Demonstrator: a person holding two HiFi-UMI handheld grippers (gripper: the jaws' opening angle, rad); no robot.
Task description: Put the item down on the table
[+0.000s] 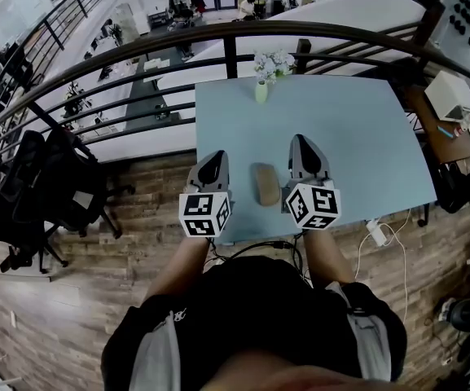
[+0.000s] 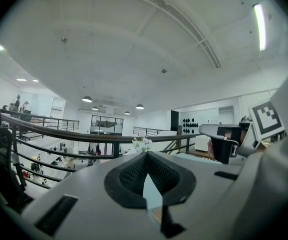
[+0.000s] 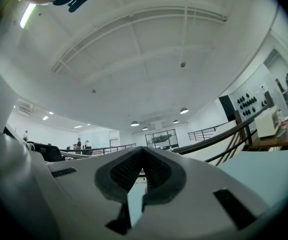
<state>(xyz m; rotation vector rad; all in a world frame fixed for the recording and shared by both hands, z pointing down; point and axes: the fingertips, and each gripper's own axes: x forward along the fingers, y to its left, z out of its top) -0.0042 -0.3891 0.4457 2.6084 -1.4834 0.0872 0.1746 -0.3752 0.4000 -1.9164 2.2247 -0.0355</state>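
Nearest me, at the front edge of the table [image 1: 357, 137], I have the left gripper [image 1: 215, 161] and the right gripper [image 1: 301, 143] side by side, both pointing away across the top. In the left gripper view the fingers meet at the tips and there is nothing between them. The right gripper's fingers are likewise pressed together and empty. The item [image 1: 265, 184], a tan oblong thing, lies flat on the table between the two grippers, near the front edge. It is just beside the right one and a little apart from the left.

Farther out, at the table's far edge, a small green vase [image 1: 261, 93] holds white flowers [image 1: 273, 62]. Beyond it a dark railing [image 1: 218, 32] curves across, and black office chairs [image 1: 47, 186] stand on the wood floor [image 1: 137, 210] to the left.
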